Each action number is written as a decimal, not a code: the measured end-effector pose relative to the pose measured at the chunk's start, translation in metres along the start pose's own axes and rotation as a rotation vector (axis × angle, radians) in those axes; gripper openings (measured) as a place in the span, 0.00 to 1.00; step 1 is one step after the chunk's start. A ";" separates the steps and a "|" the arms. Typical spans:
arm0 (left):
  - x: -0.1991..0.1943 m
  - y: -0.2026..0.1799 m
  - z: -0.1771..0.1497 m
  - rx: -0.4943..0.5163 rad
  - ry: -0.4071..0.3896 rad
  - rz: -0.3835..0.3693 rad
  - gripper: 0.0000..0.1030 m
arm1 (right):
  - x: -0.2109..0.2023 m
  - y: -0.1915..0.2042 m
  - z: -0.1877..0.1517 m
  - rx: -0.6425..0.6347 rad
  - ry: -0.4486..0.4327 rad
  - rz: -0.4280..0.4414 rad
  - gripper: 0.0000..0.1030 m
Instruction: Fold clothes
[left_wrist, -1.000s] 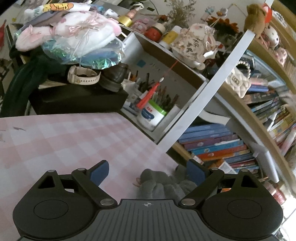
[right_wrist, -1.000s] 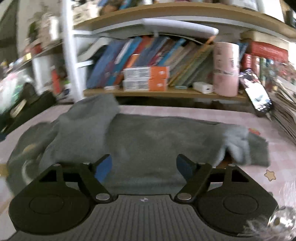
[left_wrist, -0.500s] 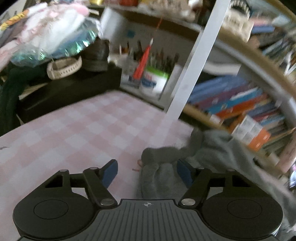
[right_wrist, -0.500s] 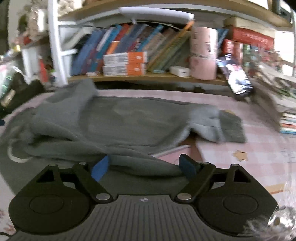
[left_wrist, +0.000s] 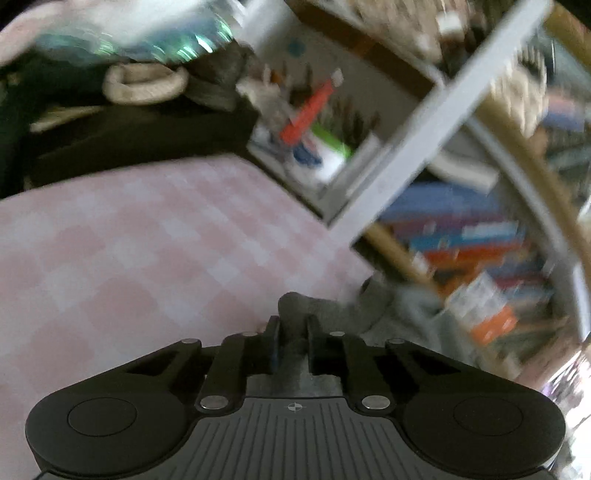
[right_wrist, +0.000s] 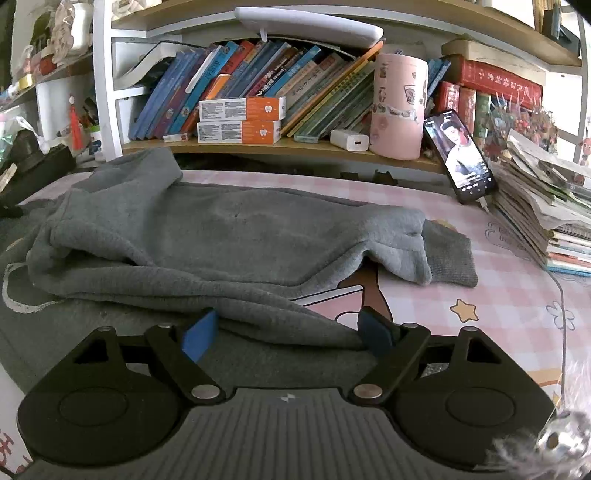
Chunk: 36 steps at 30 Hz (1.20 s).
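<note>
The grey sweatpants (right_wrist: 229, 236) lay spread across the pink checked table (right_wrist: 517, 295), the legs folded one over the other and running to the right, where a ribbed cuff (right_wrist: 448, 254) stuck out past the upper leg's end. A white drawstring (right_wrist: 16, 295) curled off the waist at the left edge. In the left wrist view, which was badly blurred, a bunched end of the same grey cloth (left_wrist: 321, 310) rose from the table just in front of the camera.

The left gripper (left_wrist: 292, 336) had its fingers (left_wrist: 272, 339) drawn close together, pinching a fold of that grey cloth between them. The right gripper (right_wrist: 286, 332) stood with its fingers wide apart, the blue pads (right_wrist: 199, 334) on either side of the near edge of the sweatpants, with the cloth lying between them and nothing clamped.

Behind the garment ran a wooden shelf (right_wrist: 288, 146) packed with leaning books (right_wrist: 236, 77), two stacked orange and white boxes (right_wrist: 240, 120), a white charger (right_wrist: 350, 140) and a pink patterned cylinder (right_wrist: 399, 107). A phone (right_wrist: 460, 155) with a lit screen leaned against a pile of papers and magazines (right_wrist: 546, 206) at the right. A printed yellow star (right_wrist: 463, 310) showed on the table covering near the right fingers.
</note>
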<state>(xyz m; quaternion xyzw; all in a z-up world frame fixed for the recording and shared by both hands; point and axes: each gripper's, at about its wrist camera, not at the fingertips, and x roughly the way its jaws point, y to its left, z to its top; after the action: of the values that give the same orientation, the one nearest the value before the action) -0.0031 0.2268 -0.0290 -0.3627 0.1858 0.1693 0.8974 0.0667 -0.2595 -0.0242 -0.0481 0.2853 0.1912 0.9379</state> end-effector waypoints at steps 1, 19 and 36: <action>-0.015 0.005 0.003 -0.003 -0.038 -0.001 0.11 | 0.000 0.000 0.000 0.002 -0.001 0.002 0.80; -0.164 0.080 -0.018 0.103 -0.139 0.142 0.45 | -0.032 0.013 -0.026 -0.067 0.031 0.063 0.74; -0.123 0.046 -0.033 0.207 -0.024 0.074 0.62 | -0.108 -0.028 -0.071 -0.077 0.083 -0.041 0.74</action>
<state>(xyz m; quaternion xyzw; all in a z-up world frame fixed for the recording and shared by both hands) -0.1375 0.2135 -0.0222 -0.2591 0.2048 0.1865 0.9253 -0.0417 -0.3350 -0.0246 -0.0981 0.3153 0.1806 0.9265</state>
